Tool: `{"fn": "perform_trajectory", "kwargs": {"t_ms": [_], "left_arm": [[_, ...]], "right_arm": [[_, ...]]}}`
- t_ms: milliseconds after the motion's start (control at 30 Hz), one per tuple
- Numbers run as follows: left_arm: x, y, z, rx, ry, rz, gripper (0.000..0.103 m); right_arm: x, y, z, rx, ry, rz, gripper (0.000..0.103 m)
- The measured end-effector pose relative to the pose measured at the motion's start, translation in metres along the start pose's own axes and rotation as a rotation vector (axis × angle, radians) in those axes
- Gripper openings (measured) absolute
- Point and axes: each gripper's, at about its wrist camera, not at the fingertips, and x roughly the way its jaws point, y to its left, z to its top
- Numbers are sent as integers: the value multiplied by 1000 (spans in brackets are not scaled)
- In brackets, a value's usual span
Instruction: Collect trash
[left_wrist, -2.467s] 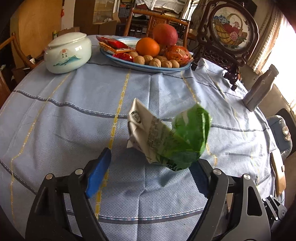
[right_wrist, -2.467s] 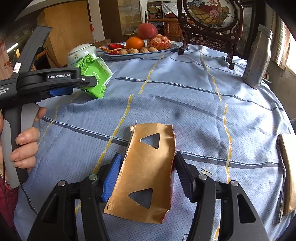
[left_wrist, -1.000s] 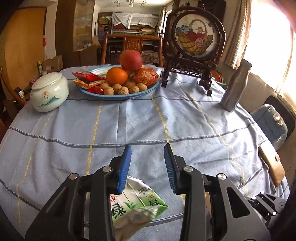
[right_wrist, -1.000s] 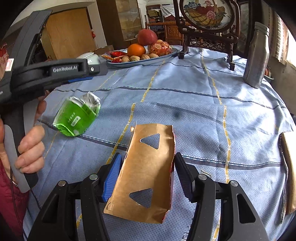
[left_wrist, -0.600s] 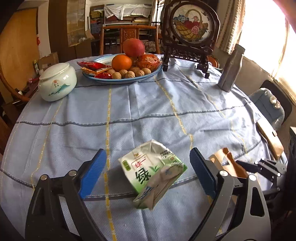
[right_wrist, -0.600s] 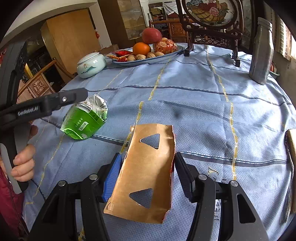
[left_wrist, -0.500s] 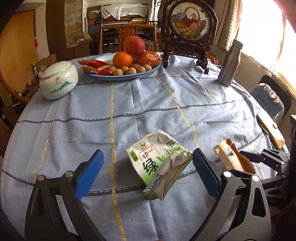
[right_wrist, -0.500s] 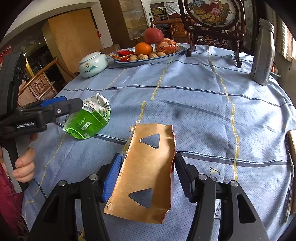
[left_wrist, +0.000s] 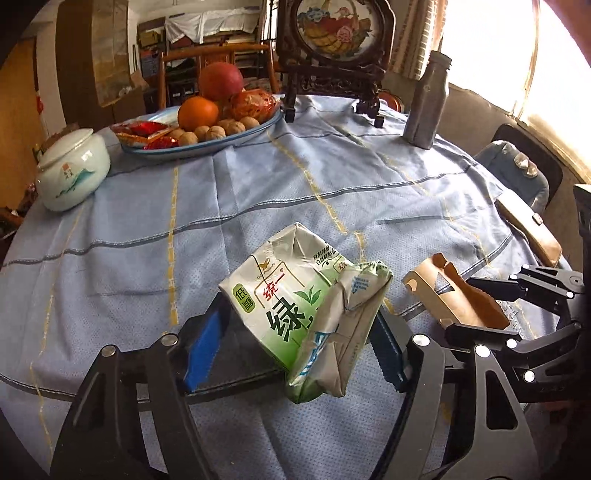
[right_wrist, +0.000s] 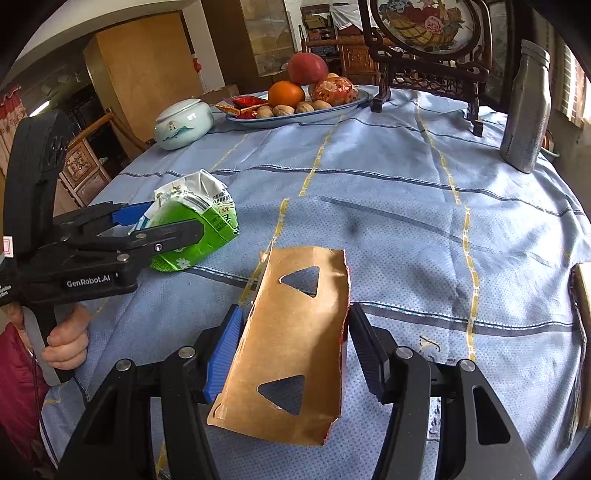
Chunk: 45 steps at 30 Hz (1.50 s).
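Note:
A crushed green and white drink carton sits between the fingers of my left gripper, which is closed on its sides above the blue tablecloth. The carton also shows in the right wrist view, held by the left gripper. My right gripper is shut on a flat brown cardboard piece with two triangular holes. That cardboard piece shows at the right of the left wrist view, close beside the carton.
At the back of the round table stand a plate of fruit and nuts, a white lidded jar, a grey metal bottle and a carved picture stand. A brown wallet lies at the right edge.
My left gripper dropped the carton onto the cloth, opened wide around it, then closed on its sides. The right gripper has kept hold of the cardboard, and the two grippers are now closer together.

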Motion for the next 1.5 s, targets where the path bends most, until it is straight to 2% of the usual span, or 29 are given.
{"fn": "perform_trajectory", "kwargs": {"t_ms": [167,300,400,633,867,1233,1500], "left_arm": [[-23,-13,1,34,-88,82,70],[-54,-14,4,-5,-137,96,70],[-81,-16,-1,-27,-173,134,70],[-143,-29,-27,-36,-260,250,70],[-186,-27,-54,-89,-311,316,70],[-253,-31,-107,-150,-403,379,70],[-319,-23,-178,-196,-443,480,70]], "right_arm": [[-8,-4,2,18,-33,-5,59],[-15,-6,2,23,-58,-4,59],[-25,-3,3,12,-95,2,59],[-57,2,5,17,-198,43,59],[-86,19,1,23,-245,97,59],[-149,84,-27,-72,-334,191,58],[-172,164,-57,-183,-343,318,58]]}}
